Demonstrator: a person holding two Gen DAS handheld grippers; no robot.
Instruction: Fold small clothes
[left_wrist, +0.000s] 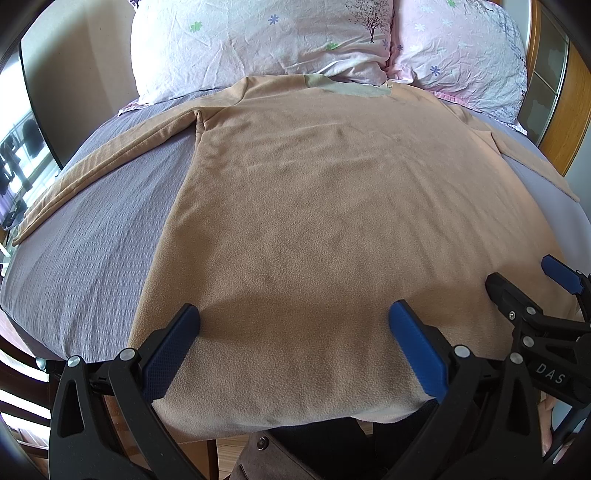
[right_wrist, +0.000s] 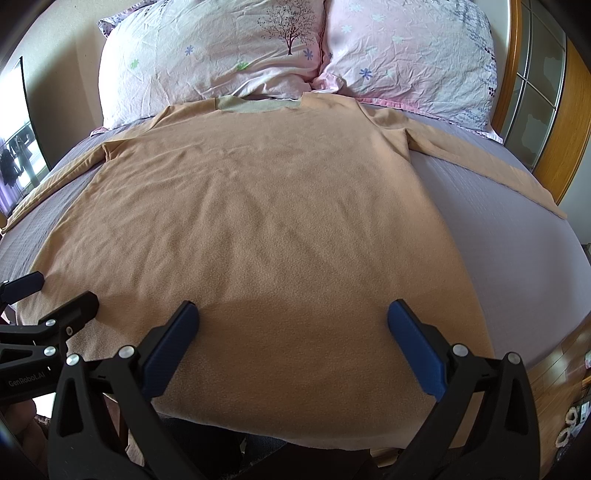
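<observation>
1. Tan fleece long-sleeved shirt (left_wrist: 314, 206), soft and nappy, spread flat on a grey-lilac waffle-textured bedsheet (left_wrist: 92, 236); neckline with pale greenish lining at 12 o'clock, hem draped over the bed edge at 6 o'clock.
2. Sleeves stretched out toward 9 o'clock and 3 o'clock.
3. Left gripper (left_wrist: 295, 325) above the hem: black frame, blue ribbed pads, fingers spread wide, holding nothing.
4. Right gripper (right_wrist: 293, 325) beside it, fingers likewise spread apart, empty.
5. Two crinkled pink floral pillows (right_wrist: 221, 55) at 12 o'clock, touching the collar.
6. Curved wooden headboard frame (right_wrist: 576, 122) at 2 o'clock.
</observation>
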